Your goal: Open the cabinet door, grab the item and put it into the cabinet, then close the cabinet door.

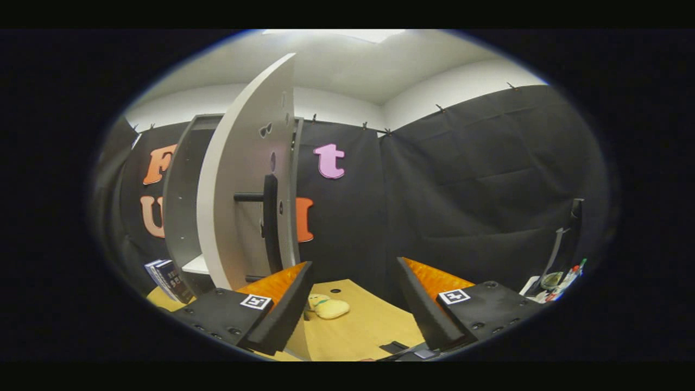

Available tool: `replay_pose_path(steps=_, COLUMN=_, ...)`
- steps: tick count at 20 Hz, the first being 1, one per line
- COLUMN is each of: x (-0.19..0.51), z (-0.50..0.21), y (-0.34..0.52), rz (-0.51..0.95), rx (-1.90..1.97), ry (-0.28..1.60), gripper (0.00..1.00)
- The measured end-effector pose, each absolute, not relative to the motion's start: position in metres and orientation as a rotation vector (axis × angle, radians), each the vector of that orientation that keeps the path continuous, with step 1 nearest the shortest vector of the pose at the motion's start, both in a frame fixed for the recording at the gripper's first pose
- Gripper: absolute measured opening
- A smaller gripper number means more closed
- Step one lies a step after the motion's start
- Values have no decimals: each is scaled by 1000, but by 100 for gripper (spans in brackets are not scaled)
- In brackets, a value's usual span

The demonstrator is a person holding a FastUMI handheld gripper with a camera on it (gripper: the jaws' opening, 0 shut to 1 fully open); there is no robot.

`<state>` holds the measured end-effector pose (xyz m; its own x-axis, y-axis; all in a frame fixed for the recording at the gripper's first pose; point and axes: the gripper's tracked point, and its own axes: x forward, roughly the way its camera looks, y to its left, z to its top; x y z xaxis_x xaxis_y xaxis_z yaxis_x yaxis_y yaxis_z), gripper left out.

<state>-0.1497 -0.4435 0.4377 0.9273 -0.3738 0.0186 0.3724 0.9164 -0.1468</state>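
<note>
The grey cabinet [182, 201] stands at the left on the wooden table [374, 326]. Its white door [239, 179] is swung open toward me, edge-on, with a black bar handle [270, 217] on its face. A white shelf [196, 265] shows inside the cabinet. A small yellow plush toy [328, 308] lies on the table just ahead of my left finger, between the two fingers. My gripper [353, 304] is open with nothing between its fingers, and its left finger [282, 309] sits close to the door's lower edge.
Dark books [167, 279] lean beside the cabinet's left foot. At the far right a black stand [564, 244] rises over some small clutter [559, 285]. A black flat piece [393, 347] lies on the table near my right finger.
</note>
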Motion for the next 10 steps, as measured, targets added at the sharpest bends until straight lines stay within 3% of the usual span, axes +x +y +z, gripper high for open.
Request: replay_pose_path(steps=10, x=-106, z=406, y=-317, rz=-167, rx=-59, ry=25, gripper=97)
